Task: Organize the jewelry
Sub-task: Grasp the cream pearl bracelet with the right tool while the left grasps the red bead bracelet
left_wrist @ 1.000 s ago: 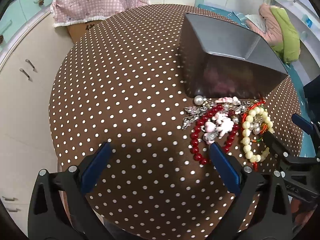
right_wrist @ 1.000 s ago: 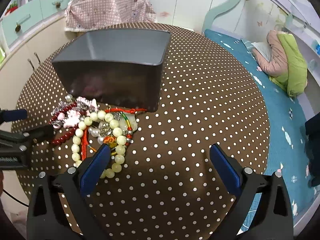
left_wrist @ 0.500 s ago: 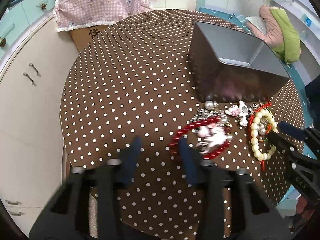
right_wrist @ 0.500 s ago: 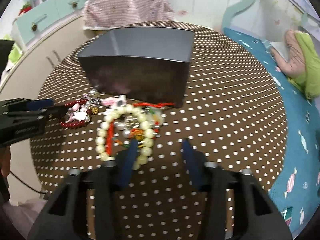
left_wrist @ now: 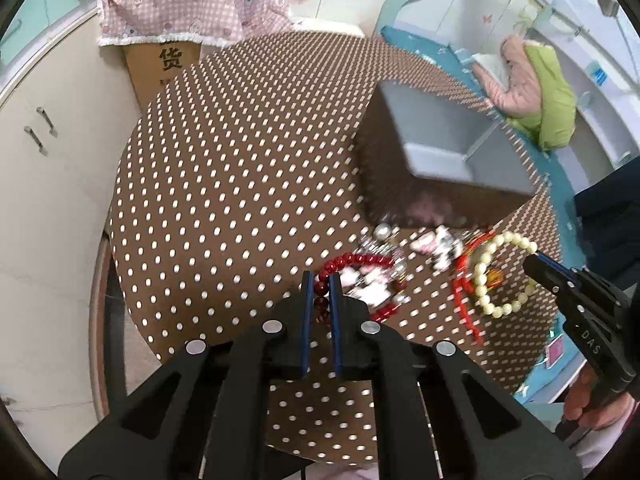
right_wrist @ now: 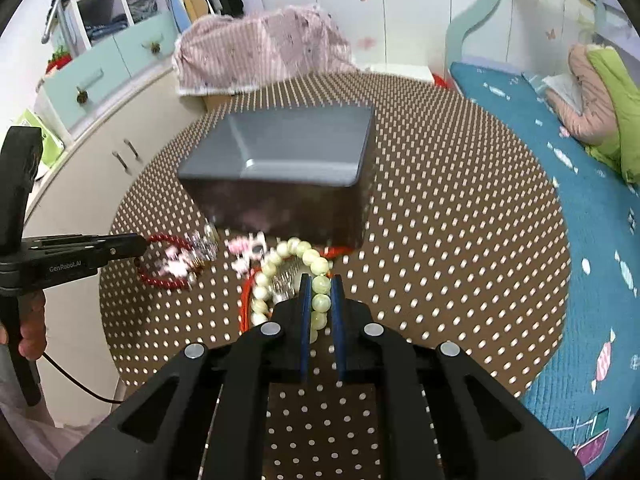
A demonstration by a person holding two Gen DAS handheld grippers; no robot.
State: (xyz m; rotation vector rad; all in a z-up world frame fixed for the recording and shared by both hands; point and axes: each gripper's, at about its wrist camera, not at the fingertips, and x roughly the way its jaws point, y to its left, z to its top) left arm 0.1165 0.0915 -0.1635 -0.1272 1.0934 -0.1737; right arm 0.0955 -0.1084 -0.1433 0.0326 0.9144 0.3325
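A red bead bracelet (left_wrist: 352,259) lies on the brown dotted table (left_wrist: 240,160) in front of a grey open box (left_wrist: 400,184). My left gripper (left_wrist: 321,276) has its jaws closing on the bracelet's near beads, and the pads press on them. The right wrist view shows a pale green bead bracelet (right_wrist: 294,246) with my right gripper (right_wrist: 320,278) shut on it, partly lifted. Each gripper shows in the other's view, the left gripper (right_wrist: 136,246) and the right gripper (left_wrist: 532,258). Pink charms (right_wrist: 246,246), a pearl (left_wrist: 381,232) and a red cord (left_wrist: 464,292) lie tangled between them.
The grey box (right_wrist: 280,204) stands just behind the jewelry. A cardboard box under a pink cloth (left_wrist: 180,12) sits past the table's far edge. White cabinets (left_wrist: 40,140) are on the left, a bed with a blue cover (right_wrist: 560,160) on the right.
Both grippers went from wide open to closed, the left on the red beads, the right on the pale beads. Both rose, and the jewelry pile shifted and spread.
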